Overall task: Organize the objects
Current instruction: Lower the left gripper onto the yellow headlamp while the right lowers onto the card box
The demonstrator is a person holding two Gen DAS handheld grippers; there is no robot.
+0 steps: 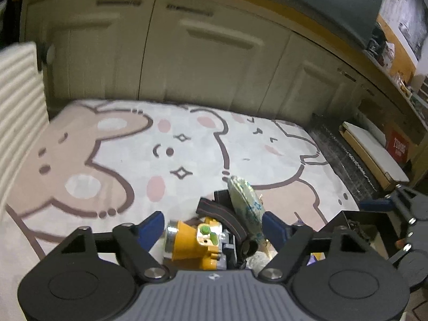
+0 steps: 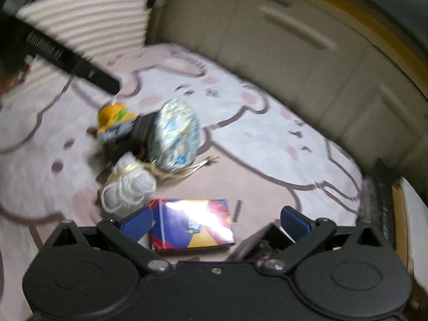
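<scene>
A small pile lies on the bear-print rug (image 1: 107, 160). It holds a yellow headlamp (image 1: 192, 240) with a black strap (image 1: 227, 219) and a round patterned pouch (image 1: 246, 198) leaning against the strap. My left gripper (image 1: 215, 226) has its blue pads against the lamp's silver rim on one side and the pouch on the other. In the right wrist view the headlamp (image 2: 112, 117), the pouch (image 2: 176, 133) and a white net bag (image 2: 128, 190) sit ahead. My right gripper (image 2: 215, 223) stands open over a shiny multicoloured box (image 2: 192, 224) without touching it.
An open black box (image 1: 361, 227) with small items sits by the rug's right edge. Cream cabinet doors (image 1: 187, 53) close off the far side. A white ribbed panel (image 1: 18, 93) stands at the left, and a cardboard tray (image 1: 374, 155) and a red carton (image 1: 398, 147) at the right.
</scene>
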